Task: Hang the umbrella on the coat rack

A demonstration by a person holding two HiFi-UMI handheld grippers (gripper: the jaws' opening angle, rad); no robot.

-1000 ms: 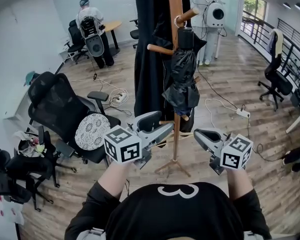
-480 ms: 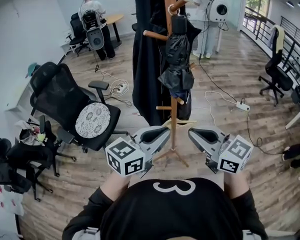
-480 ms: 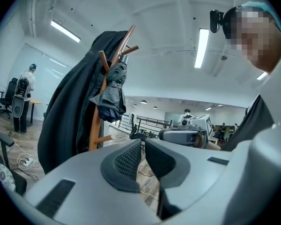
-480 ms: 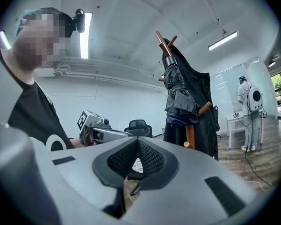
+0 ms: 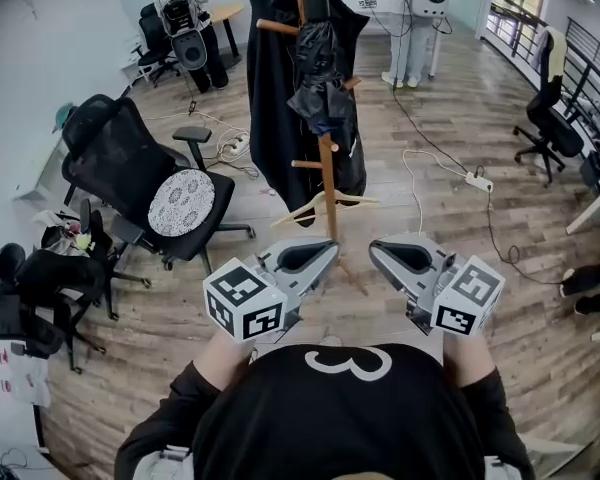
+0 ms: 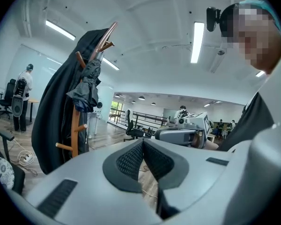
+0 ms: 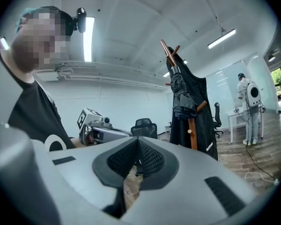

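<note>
On black shirt (image 5: 340, 423), white print (image 5: 346, 362), perhaps "3"; umbrella (image 5: 318, 78) on coat rack (image 5: 329, 183).

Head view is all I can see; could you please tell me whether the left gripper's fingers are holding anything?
Observer: No. In the left gripper view, the left gripper has its fingers pressed together at the tips, nothing between them.
Operator: Thank you; and the right one?
Observer: The right gripper view shows the right gripper shut and empty as well.
Operator: Is the umbrella's top shown anywhere?
Observer: Yes; in the right gripper view the umbrella hangs folded beside the black coat, with the upper pegs of the coat rack sticking out above it.
</note>
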